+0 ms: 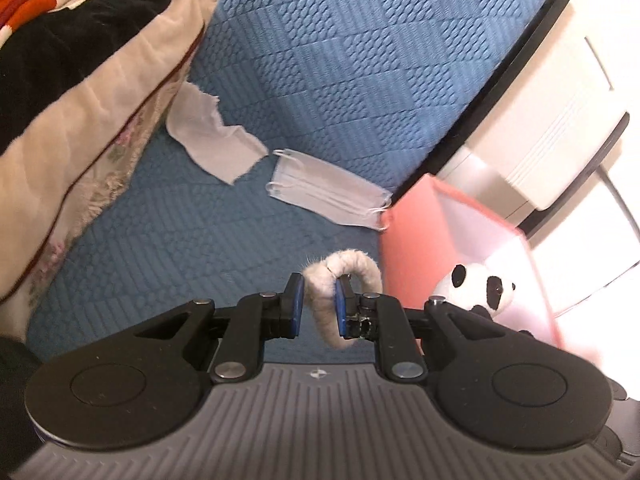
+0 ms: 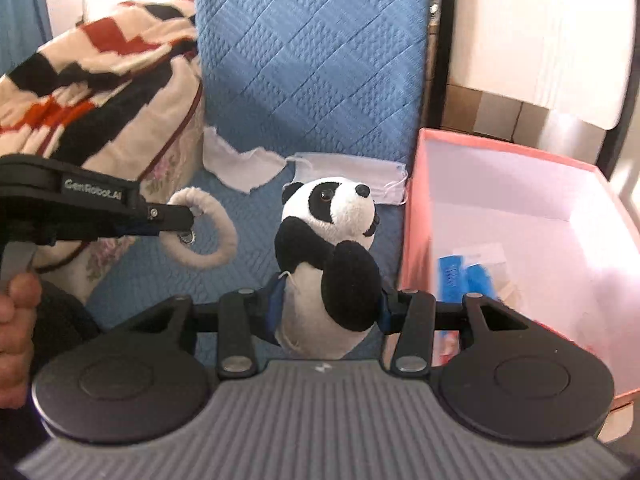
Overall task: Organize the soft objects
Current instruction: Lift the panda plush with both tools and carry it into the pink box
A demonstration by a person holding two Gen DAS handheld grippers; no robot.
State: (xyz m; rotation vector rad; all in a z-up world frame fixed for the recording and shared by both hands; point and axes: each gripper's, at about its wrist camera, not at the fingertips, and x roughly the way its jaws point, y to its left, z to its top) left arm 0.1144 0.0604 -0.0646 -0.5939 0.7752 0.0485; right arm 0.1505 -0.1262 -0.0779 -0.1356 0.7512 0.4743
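Panda toy (image 2: 328,256) sits clamped at the belly in the right hand-held gripper (image 2: 328,312), centre of the right wrist frame, just left of the pink box (image 2: 416,216). Left hand-held gripper (image 1: 316,304) pinches a fuzzy loop (image 1: 348,272). To do this well, I'd say: carry each clear over the box rim, lower inside, then let go. Face mask (image 1: 328,192) and white cloth (image 1: 216,140) lie on the blue bed cover (image 1: 160,240).

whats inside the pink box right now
In the pink box, blue packets and some pale, blurred items lie on the white floor. The right gripper hides the near corner, so anything there cannot be seen.
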